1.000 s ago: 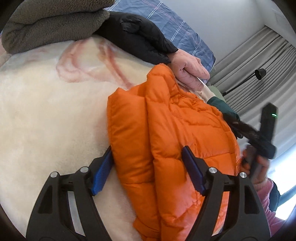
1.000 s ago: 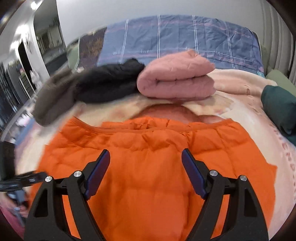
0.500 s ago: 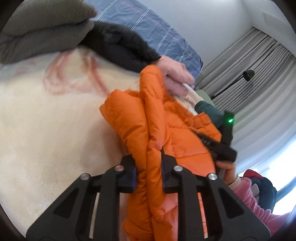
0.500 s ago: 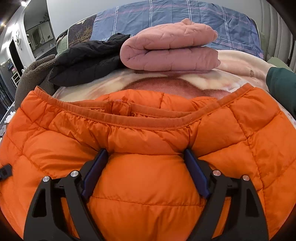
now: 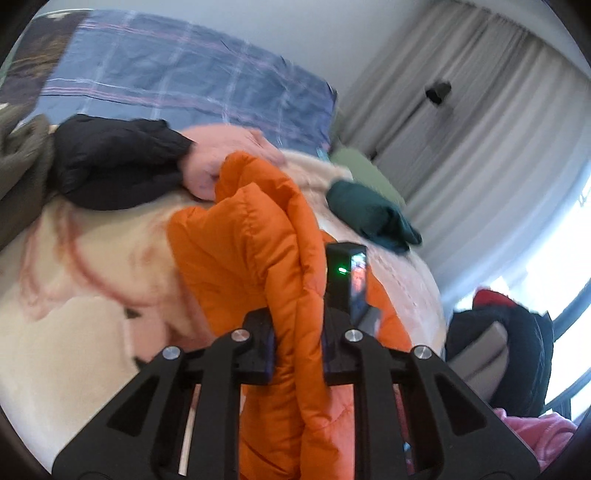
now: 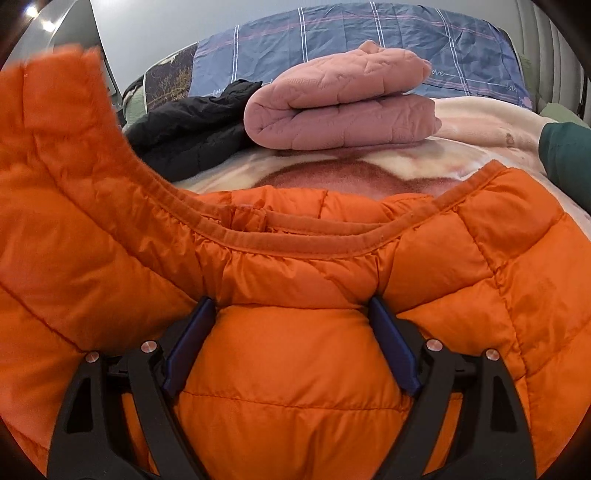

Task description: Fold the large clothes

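Above the bed [image 5: 74, 332], left tool [image 5: 297, 343] pinches jacket [image 5: 240, 251].

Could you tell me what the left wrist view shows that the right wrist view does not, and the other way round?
Only the left wrist view shows the grey curtains and the left tool shut on a fold of the orange jacket. Only the right wrist view shows the right tool, open and pressed against the jacket. Both show the pink folded quilt, black garment and plaid bedding.
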{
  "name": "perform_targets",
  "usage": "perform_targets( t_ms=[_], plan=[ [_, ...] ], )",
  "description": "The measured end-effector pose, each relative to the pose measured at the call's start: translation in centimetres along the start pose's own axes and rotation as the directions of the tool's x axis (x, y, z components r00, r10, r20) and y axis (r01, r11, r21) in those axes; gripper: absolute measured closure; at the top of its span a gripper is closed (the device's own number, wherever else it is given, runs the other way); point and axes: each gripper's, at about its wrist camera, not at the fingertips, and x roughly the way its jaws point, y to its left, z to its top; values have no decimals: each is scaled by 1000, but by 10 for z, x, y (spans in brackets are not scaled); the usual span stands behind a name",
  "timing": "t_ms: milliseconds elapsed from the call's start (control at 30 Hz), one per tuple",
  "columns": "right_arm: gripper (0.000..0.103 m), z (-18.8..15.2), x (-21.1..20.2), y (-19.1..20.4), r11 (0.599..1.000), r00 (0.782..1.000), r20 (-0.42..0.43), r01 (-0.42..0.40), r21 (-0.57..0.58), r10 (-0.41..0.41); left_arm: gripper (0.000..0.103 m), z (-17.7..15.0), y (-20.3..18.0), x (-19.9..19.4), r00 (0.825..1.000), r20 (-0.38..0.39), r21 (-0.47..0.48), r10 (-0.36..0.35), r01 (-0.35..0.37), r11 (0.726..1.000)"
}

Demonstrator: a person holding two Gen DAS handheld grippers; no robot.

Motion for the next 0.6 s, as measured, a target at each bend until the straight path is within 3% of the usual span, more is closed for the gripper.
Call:
perform_targets(
  t_ms=[200, 400, 500, 600],
  plan=[
    [17, 0, -1, -4, 999, 999, 13, -31, 19, 30, 86, 24, -34, 36, 991, -128, 25, 40, -37, 999],
    [18, 1, -10, -18, 990, 993, 37, -116, 81, 113, 86, 34, -65, 64, 982, -174, 93, 77, -61, 994],
    [23, 9, -27, -18, 995, 1000, -12, -24, 100, 26, 86, 38, -70, 66, 982, -165, 105, 94, -77, 991],
    [23, 11, -63, -26, 992, 1000, 25, 0, 130, -3, 86, 37, -68, 63, 982, -154, 99, 109, -94, 991]
  ],
)
